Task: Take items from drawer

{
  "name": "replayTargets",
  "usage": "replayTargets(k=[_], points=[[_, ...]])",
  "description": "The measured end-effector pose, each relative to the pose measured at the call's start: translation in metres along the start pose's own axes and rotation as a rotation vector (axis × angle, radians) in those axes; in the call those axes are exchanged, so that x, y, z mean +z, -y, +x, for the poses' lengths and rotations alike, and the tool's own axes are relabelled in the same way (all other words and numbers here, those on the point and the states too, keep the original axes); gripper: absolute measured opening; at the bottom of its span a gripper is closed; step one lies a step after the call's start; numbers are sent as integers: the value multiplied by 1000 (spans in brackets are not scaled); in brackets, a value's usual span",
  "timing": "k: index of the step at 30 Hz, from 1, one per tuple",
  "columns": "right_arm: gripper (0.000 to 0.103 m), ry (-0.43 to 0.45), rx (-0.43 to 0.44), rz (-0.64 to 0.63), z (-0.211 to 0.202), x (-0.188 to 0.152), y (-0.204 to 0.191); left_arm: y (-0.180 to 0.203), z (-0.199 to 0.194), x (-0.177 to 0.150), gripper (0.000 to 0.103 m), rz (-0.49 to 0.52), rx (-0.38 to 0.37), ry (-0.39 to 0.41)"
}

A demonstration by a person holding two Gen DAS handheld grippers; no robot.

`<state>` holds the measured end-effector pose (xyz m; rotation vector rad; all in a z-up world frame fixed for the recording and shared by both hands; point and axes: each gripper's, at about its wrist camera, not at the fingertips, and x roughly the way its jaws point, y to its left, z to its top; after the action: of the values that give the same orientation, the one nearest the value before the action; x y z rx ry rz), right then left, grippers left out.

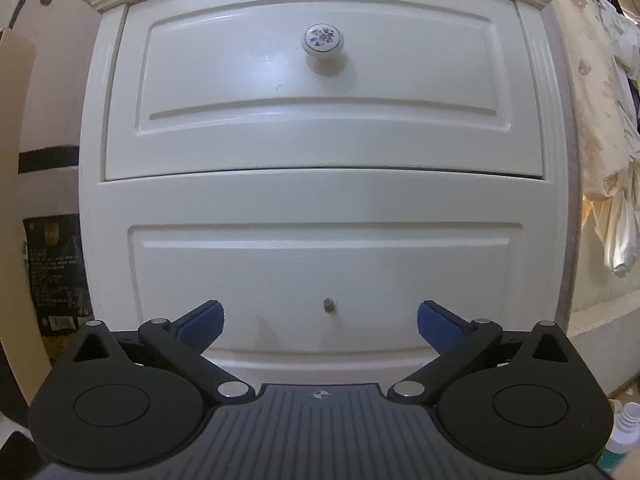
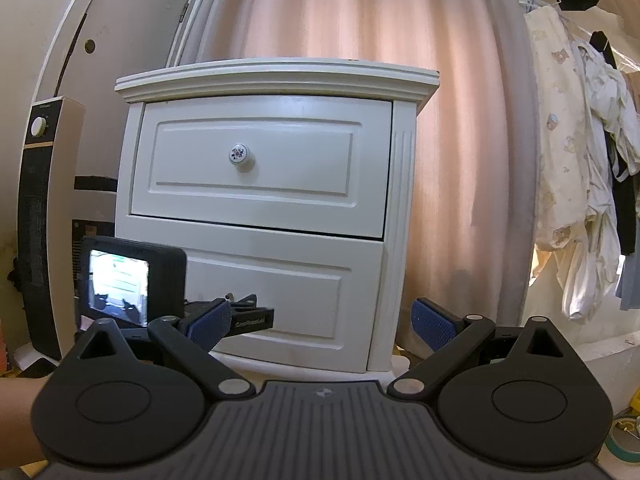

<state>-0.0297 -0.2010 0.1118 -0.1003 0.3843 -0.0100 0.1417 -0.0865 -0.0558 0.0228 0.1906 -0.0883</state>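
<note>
A white nightstand (image 1: 320, 196) fills the left wrist view. Its upper drawer (image 1: 320, 92) carries a round floral knob (image 1: 324, 42) and looks pushed in. The lower drawer (image 1: 320, 272) has only a bare screw stub (image 1: 329, 305) where a knob would sit. My left gripper (image 1: 320, 320) stands wide open just in front of that stub, with nothing between its blue pads (image 1: 206, 322). In the right wrist view the right gripper (image 2: 322, 320) is also open and empty, farther back from the nightstand (image 2: 260, 216). The left gripper's camera body (image 2: 134, 280) shows before the lower drawer (image 2: 280, 296).
A tall heater (image 2: 44, 220) stands left of the nightstand. A pink curtain (image 2: 460, 160) hangs behind it, with clothes (image 2: 592, 200) to the right. Small bottles (image 1: 628, 420) and a tape roll (image 2: 624, 446) lie on the floor at the right. A person's arm (image 2: 16, 420) is at the lower left.
</note>
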Motion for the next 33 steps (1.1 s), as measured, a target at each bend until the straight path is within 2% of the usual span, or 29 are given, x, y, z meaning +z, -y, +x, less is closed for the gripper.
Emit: replayTargets(k=[7,11,14,22,28,33], points=[[103,3,5,5,-3,0,-2,-12,-30,8,103,25,-10,9],[103,7,10,4,-5,0,-5,-25,-50,10,103,52,-25,-27],[103,12,13,6,-8,0,-7,-34,-76,3,103,54,-24,-21],[103,-1,22,-8,-10,-1,-16,-62,-127,11,103,-41,-4,21],[103,-19,22,-11,-9,-3,-26,-72,-159,17,103,-51,-8,72],[103,-21,22,-17,-7,-5,-36,-83,-169,10,103,-92,-16,55]])
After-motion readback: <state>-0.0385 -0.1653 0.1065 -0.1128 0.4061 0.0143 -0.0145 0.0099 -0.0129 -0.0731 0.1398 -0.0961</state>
